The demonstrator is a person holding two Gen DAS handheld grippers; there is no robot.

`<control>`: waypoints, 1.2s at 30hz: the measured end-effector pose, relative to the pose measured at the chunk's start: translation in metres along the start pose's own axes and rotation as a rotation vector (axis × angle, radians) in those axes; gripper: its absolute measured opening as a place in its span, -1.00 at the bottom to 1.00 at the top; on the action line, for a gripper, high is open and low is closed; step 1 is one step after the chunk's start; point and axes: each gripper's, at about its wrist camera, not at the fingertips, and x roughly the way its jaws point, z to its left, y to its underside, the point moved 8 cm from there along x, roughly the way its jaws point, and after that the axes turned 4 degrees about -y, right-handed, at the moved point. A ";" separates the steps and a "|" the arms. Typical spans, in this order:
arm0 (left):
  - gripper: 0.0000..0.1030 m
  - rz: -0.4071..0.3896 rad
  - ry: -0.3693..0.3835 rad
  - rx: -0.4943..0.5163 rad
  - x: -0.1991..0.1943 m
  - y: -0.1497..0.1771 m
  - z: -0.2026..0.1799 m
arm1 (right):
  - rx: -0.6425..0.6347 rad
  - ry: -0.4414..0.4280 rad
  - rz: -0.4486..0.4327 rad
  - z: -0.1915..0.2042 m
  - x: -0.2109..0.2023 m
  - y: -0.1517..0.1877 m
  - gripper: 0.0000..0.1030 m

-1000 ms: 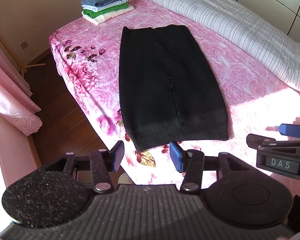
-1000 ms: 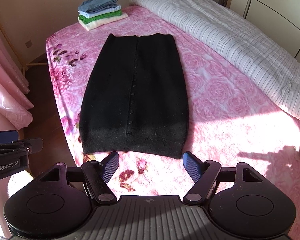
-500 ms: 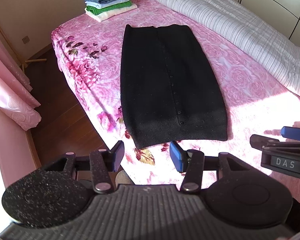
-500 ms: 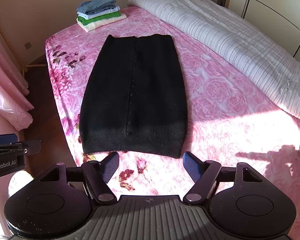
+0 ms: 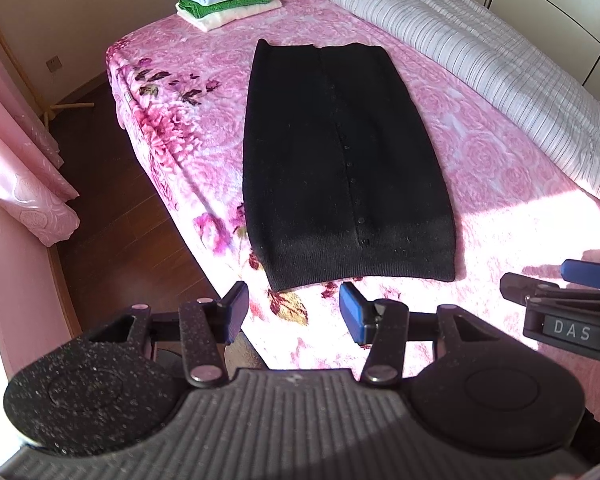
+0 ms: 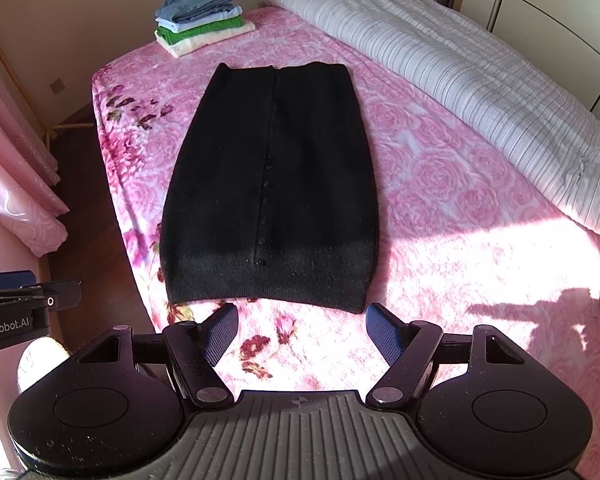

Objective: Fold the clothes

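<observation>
Both grippers have eased slightly nearer the bed's near edge over the last second; garment itself unchanged. Left gripper (image 5: 294, 312): jaws apart, nothing between them. Right gripper (image 6: 302, 332): jaws apart, likewise empty.

Black knit garment (image 6: 272, 184) lies flat and lengthwise on the pink floral bedspread (image 6: 440, 184), button line running away from the jaws, sides already turned in so it forms a long narrow panel. Near hem sits just ahead of both pairs of jaws: in the right wrist view it spans roughly the gap between the fingers and a bit beyond each side; in the left wrist view its near left corner is just ahead of the gap, the rest running off to the right.

Stack of folded clothes (image 6: 202, 20) sits far ahead of the jaws, past the garment's far end.

Judgement: the panel looks ready for a lengthwise fold. To do it well, pinch each near corner through all layers, lift evenly, carry hem straight to far edge, keep button line centred.
</observation>
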 end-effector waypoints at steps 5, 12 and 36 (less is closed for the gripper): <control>-0.11 0.010 -0.001 -0.005 0.004 0.000 0.001 | -0.001 -0.001 0.010 0.000 0.004 -0.001 0.43; -0.11 0.029 -0.006 -0.020 0.012 0.000 0.004 | -0.011 -0.009 0.029 0.002 0.014 -0.003 0.43; -0.13 0.079 0.115 -0.148 0.082 0.010 0.053 | 0.099 0.019 0.123 -0.042 0.068 0.003 0.43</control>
